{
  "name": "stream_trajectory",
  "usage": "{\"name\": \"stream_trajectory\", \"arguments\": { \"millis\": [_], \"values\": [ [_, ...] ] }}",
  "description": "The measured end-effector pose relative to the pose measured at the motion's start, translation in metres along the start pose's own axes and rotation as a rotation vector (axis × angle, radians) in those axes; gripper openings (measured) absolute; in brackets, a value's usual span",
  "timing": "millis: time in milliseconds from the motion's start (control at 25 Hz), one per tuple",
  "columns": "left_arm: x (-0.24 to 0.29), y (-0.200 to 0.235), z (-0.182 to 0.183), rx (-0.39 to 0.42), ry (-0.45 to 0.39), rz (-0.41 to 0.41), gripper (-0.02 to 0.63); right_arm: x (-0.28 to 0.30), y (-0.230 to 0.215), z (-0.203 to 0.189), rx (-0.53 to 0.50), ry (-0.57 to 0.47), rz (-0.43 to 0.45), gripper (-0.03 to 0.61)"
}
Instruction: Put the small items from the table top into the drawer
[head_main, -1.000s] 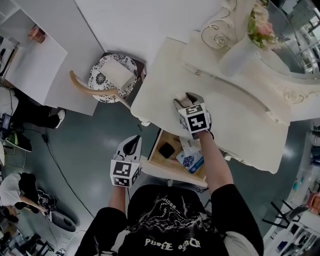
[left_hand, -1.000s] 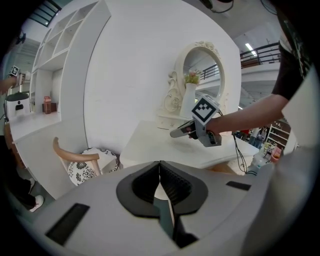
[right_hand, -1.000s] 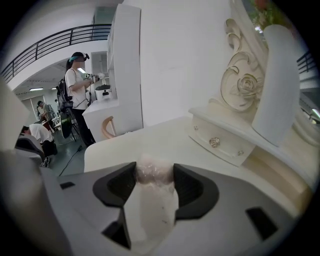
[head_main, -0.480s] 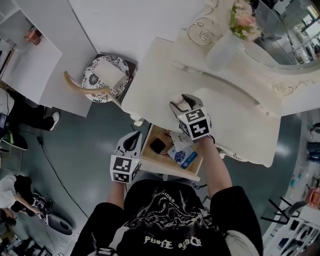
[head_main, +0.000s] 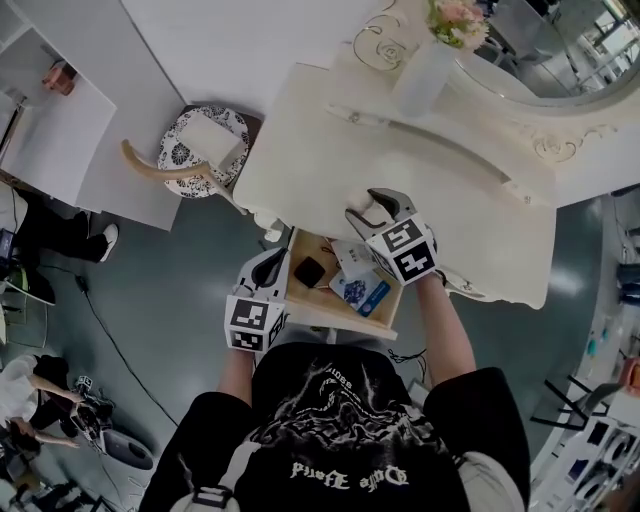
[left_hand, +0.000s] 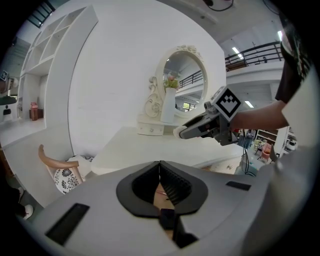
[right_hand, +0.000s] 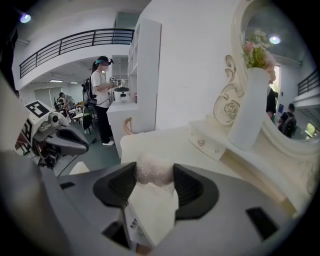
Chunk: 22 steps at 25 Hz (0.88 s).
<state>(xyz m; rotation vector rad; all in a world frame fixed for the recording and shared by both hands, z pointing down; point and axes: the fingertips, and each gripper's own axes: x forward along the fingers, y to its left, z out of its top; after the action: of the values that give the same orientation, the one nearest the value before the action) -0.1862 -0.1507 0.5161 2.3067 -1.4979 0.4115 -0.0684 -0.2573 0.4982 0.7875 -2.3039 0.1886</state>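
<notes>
Head view: person stands at a cream table (head_main: 470, 215) with its wooden drawer (head_main: 338, 322) pulled open under the front edge.

- Right tool (head_main: 368, 206): over the table top near its front edge, just behind the open drawer. Jaws set fairly wide and clamped on a small white wrapped packet (head_main: 358, 203).
- Right gripper view: right tool (right_hand: 155, 186) has both pads pressing the crinkly top of the packet (right_hand: 154, 170), and the white body hangs below them.
- Left tool (head_main: 268, 270): just beside the drawer's left side, low. Cannot tell if it touches the drawer.
- Left gripper view: left tool (left_hand: 160, 181) has its jaws together with nothing between them.
- Drawer contents: small black item (head_main: 310, 271), white box (head_main: 352, 257), blue-patterned packet (head_main: 368, 293).
- Back of table: white vase with flowers (head_main: 422, 72) and an oval mirror (head_main: 545, 45).
- Left of table: chair with patterned cushion (head_main: 200, 150).
</notes>
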Motion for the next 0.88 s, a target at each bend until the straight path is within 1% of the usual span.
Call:
{"name": "stream_trajectory", "arguments": {
  "millis": [240, 480, 760, 880],
  "values": [
    [-0.001, -0.012, -0.009, 0.009, 0.020, -0.025, 0.015, -0.022, 0.005, -0.026, 0.024, 0.007, -0.009, 0.235],
    [0.007, -0.025, -0.008, 0.041, 0.033, -0.068, 0.015, -0.035, 0.013, -0.048, 0.055, 0.020, -0.002, 0.235],
    [0.017, -0.031, -0.014, 0.052, 0.053, -0.092, 0.015, -0.031, 0.048, -0.069, 0.082, 0.045, 0.077, 0.236],
    [0.020, -0.031, -0.011, 0.058, 0.042, -0.078, 0.015, -0.024, 0.063, -0.076, 0.088, 0.062, 0.107, 0.236]
  ]
}}
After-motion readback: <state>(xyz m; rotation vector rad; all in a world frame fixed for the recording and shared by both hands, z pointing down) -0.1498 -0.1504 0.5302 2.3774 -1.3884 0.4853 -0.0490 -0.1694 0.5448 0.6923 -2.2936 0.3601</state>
